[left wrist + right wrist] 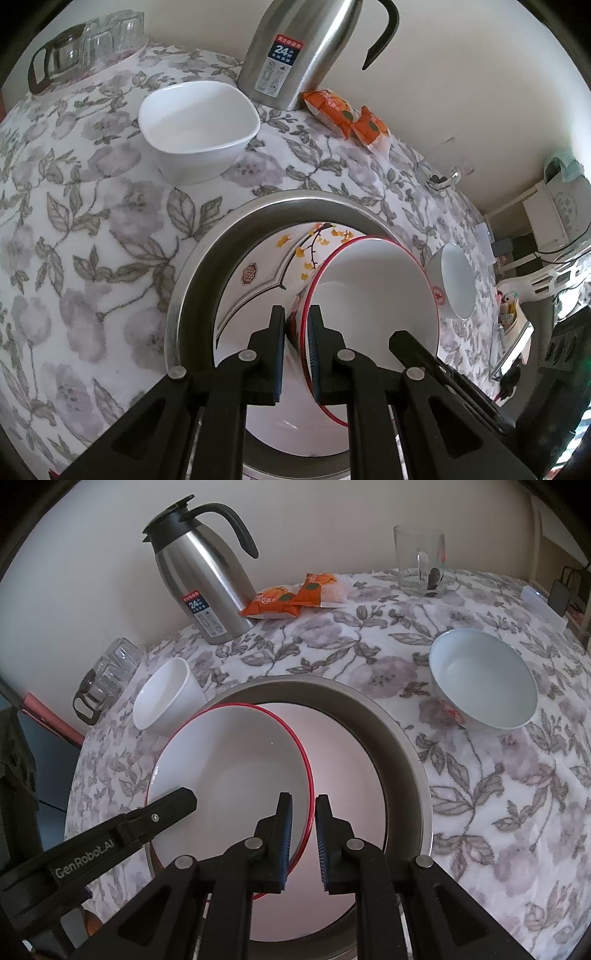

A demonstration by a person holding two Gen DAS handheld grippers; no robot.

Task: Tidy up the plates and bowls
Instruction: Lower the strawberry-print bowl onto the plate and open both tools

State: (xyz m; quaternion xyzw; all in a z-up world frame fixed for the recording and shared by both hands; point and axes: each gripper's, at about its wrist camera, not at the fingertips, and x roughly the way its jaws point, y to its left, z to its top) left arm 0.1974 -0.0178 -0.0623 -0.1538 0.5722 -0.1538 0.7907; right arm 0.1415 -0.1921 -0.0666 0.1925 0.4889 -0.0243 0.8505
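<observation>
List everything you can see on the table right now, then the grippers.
tablecloth: one, white with grey flowers, covers the table
steel pan: one, silver, centre
plate: one, white with yellow flowers, inside the pan
red-rimmed bowl: one, white, tilted over the plate
square bowl: one, white, left of the pan
round bowl: one, pale with red pattern, right of the pan
jug: one, steel and black, by the wall
snack packets: two, orange, beside the jug
mug: one, clear, far right
glasses: several, clear, far left
left gripper: black, on the bowl's rim
right gripper: black, astride the rim
</observation>
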